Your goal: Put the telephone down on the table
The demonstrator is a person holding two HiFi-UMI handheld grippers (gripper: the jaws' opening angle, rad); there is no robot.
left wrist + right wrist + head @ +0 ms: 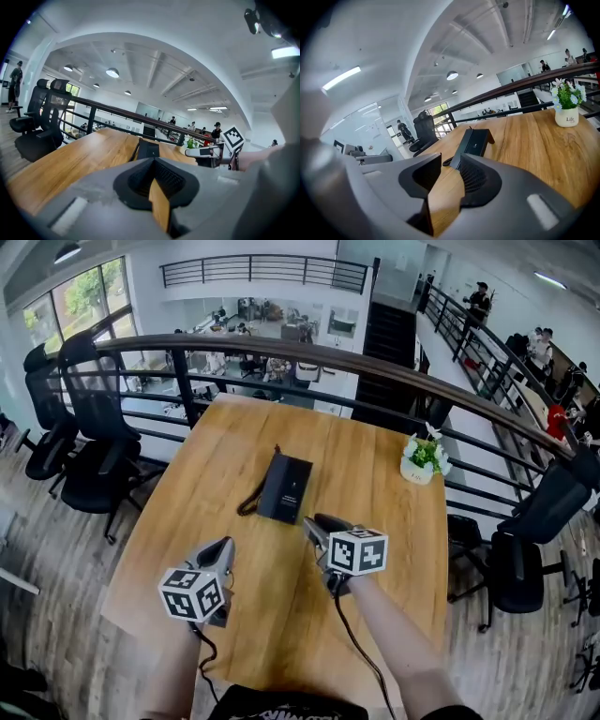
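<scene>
A black telephone (285, 487) lies flat on the wooden table (384, 531), its coiled cord (251, 502) trailing off its left side. Nothing touches it. My right gripper (314, 524) hovers just in front of it, jaws open with only the tabletop showing between them (451, 159); the telephone (472, 142) sits a short way ahead. My left gripper (225, 547) is lower left of the phone, its jaws shut and empty (153, 161). From there the telephone (148, 150) is ahead and the right gripper (206, 152) off to the right.
A small white pot with a green plant (420, 460) stands near the table's right edge. A dark railing (281, 357) runs behind the far edge. Black office chairs stand at the left (94, 446) and right (534, 540).
</scene>
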